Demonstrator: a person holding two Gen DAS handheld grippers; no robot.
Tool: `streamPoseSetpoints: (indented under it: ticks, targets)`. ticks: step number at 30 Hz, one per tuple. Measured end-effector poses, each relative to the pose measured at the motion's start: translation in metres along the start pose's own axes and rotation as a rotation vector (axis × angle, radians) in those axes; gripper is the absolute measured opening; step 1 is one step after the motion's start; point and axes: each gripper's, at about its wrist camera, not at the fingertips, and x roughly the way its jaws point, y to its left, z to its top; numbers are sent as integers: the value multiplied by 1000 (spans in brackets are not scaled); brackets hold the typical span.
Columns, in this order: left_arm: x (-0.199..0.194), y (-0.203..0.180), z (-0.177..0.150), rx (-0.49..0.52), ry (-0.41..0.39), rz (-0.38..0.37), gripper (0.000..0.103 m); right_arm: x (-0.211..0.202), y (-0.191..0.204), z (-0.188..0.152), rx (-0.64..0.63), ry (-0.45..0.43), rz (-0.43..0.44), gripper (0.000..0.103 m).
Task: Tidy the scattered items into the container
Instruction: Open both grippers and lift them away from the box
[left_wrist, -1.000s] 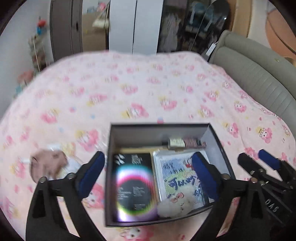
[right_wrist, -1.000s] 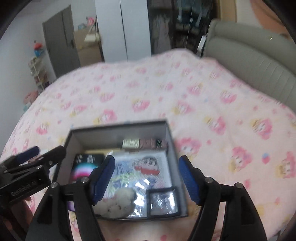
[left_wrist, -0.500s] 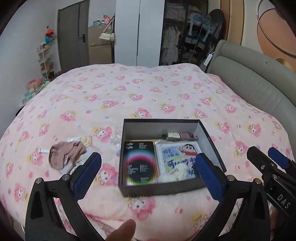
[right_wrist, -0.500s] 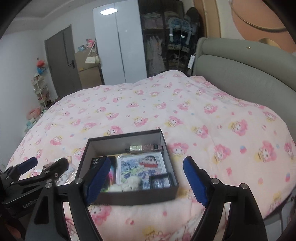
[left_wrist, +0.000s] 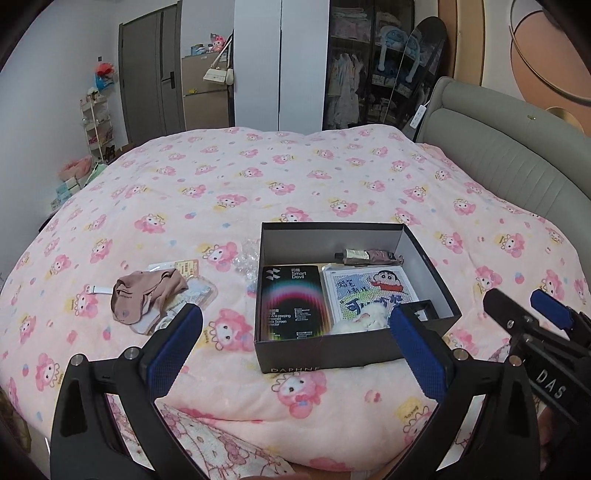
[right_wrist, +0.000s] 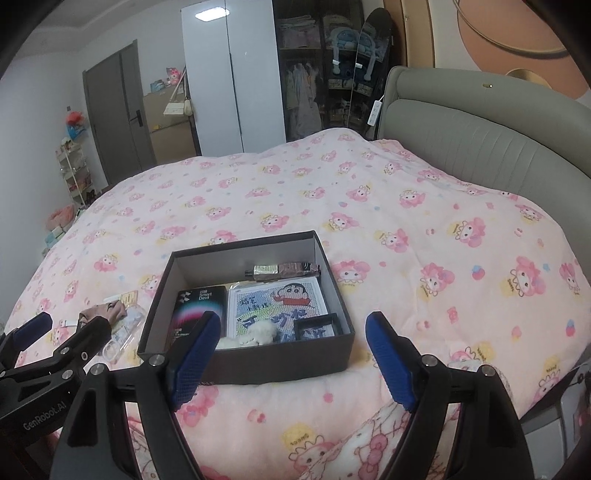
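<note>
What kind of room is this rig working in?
Almost certainly a home bedroom: a bed under a pink cartoon-print quilt, a padded grey-green headboard, and an open wardrobe with hanging clothes by the far wall. Both grippers hover open near a dark cardboard box on the quilt.

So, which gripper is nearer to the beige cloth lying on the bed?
Left. The left gripper hovers open just beside the beige cloth, which lies left of the box. The right gripper, also open, is on the box's far side from it.
</note>
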Motion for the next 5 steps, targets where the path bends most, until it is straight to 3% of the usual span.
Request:
streamPoseSetpoints:
  ticks: [5]
  targets:
    - [3,-2,-3,-2,14,6,102,5,5,-8,-18,26,15,79]
